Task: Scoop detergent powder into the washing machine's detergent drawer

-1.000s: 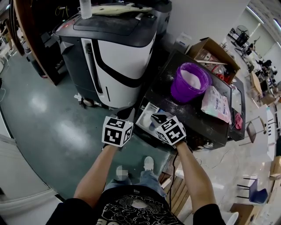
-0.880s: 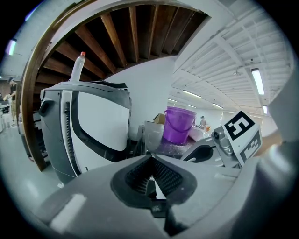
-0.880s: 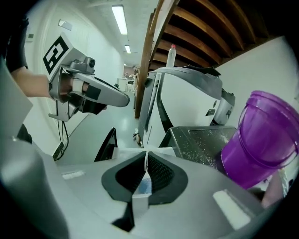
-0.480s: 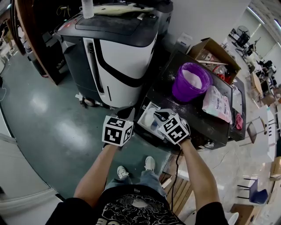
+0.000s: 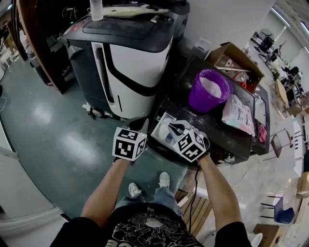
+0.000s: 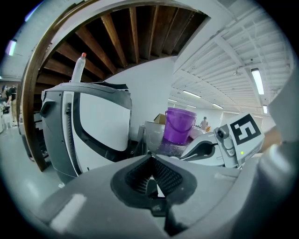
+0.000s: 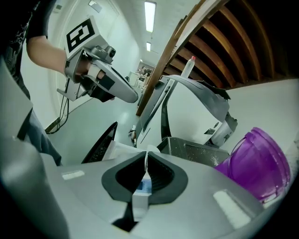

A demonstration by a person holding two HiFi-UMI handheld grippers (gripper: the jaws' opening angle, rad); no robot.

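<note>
The white detergent drawer [image 5: 163, 126] stands pulled out at the near corner of the black washing machine top [image 5: 212, 126]. My right gripper [image 5: 175, 129] hovers over the drawer, shut on a thin white scoop handle [image 7: 145, 161]; the scoop's bowl is hidden. Behind it, a purple bucket [image 5: 209, 90] holds white powder; it also shows in both gripper views [image 7: 258, 163] [image 6: 179, 125]. To the drawer's left my left gripper [image 5: 142, 126] is held in the air, its jaws shut [image 6: 150, 159] with nothing seen between them.
A large white and black machine [image 5: 129, 53] stands to the left, with a bottle [image 5: 94, 9] on top. A detergent bag [image 5: 237, 115] lies on the black top, right of the bucket. An open cardboard box [image 5: 235, 57] sits behind. Green floor [image 5: 53, 130] lies below.
My right gripper has shifted a little to the right over the drawer, and its marker cube has tilted. The left gripper has stayed in place.
</note>
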